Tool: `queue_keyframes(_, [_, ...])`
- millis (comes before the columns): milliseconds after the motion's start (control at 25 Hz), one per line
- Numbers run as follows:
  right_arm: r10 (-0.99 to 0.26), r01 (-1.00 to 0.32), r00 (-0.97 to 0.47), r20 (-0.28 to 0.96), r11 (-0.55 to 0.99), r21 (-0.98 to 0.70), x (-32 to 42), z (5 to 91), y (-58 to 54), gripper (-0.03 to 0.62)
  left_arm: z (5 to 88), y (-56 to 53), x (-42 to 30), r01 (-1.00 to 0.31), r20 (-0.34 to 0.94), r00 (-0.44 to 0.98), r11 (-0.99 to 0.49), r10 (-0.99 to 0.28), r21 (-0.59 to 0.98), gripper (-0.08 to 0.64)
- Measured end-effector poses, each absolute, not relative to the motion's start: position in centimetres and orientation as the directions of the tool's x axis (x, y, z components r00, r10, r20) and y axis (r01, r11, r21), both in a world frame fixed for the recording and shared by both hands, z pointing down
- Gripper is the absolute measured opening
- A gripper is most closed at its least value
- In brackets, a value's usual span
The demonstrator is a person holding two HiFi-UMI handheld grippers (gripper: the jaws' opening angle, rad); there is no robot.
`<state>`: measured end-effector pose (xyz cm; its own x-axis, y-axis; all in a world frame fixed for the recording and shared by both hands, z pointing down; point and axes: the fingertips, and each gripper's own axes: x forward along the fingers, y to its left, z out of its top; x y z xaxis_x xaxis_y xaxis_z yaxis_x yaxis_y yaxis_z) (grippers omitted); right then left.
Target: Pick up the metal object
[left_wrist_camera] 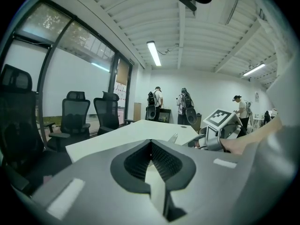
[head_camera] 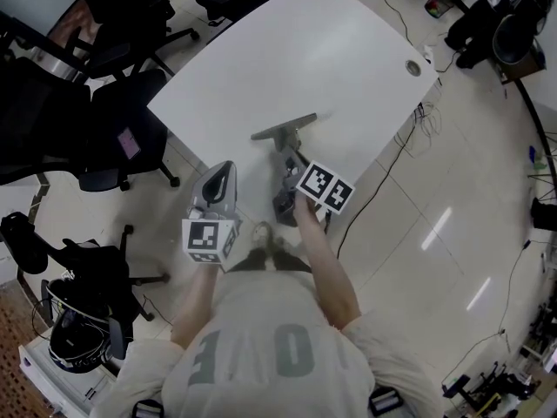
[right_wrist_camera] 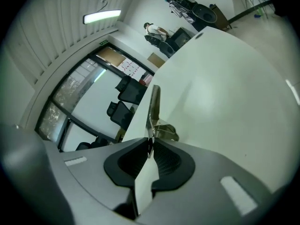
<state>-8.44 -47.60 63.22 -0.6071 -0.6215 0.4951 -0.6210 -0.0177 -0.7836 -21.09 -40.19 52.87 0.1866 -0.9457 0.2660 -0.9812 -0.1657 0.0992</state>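
The metal object (head_camera: 283, 131), a grey spring-clamp-like piece with a long flat arm, lies on the white table (head_camera: 296, 50) near its front edge. My right gripper (head_camera: 286, 152) reaches over that edge and is shut on the object's near end. In the right gripper view the pads (right_wrist_camera: 161, 156) pinch the near end at the right gripper's tips (right_wrist_camera: 150, 143), and the metal object (right_wrist_camera: 153, 108) runs straight away from the jaws. My left gripper (head_camera: 224, 167) hangs off the table to the left, shut, with nothing between its tips (left_wrist_camera: 151, 143).
Black office chairs (head_camera: 122, 138) crowd the table's left side. A round cable grommet (head_camera: 413, 68) sits near the table's right corner, with cables (head_camera: 426, 120) on the floor beside it. People (left_wrist_camera: 157, 102) stand at the far wall in the left gripper view.
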Motion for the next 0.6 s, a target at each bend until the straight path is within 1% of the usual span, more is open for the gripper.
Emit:
queue_keyframes(120, [-0.644, -0.620, -0.617, 0.452, 0.044, -0.784, -9.0, 61.4, -48.1, 0.027, 52.5, -40.4, -21.1, -0.980, 0.248, 0.192, -0.173, -0.950, 0.096, 0.002])
queue_keyframes(200, [-0.658, -0.649, -0.608, 0.445, 0.089, -0.755, -9.0, 60.3, -48.3, 0.020, 52.3, -40.4, -20.9, -0.979, 0.236, 0.199, -0.181, -0.951, 0.097, 0.002])
queue_keyframes(440, [-0.725, -0.752, -0.547, 0.418, 0.207, -0.626, -6.0, 56.9, -47.8, 0.020, 50.8, -40.9, -19.8, -0.973, 0.181, 0.222, -0.207, -0.958, 0.098, 0.002])
queue_keyframes(600, [-0.794, -0.834, -0.479, 0.374, 0.278, -0.477, -2.9, 53.4, -46.1, 0.020, 49.3, -41.0, -18.5, -0.968, 0.131, 0.242, -0.230, -0.961, 0.099, 0.002])
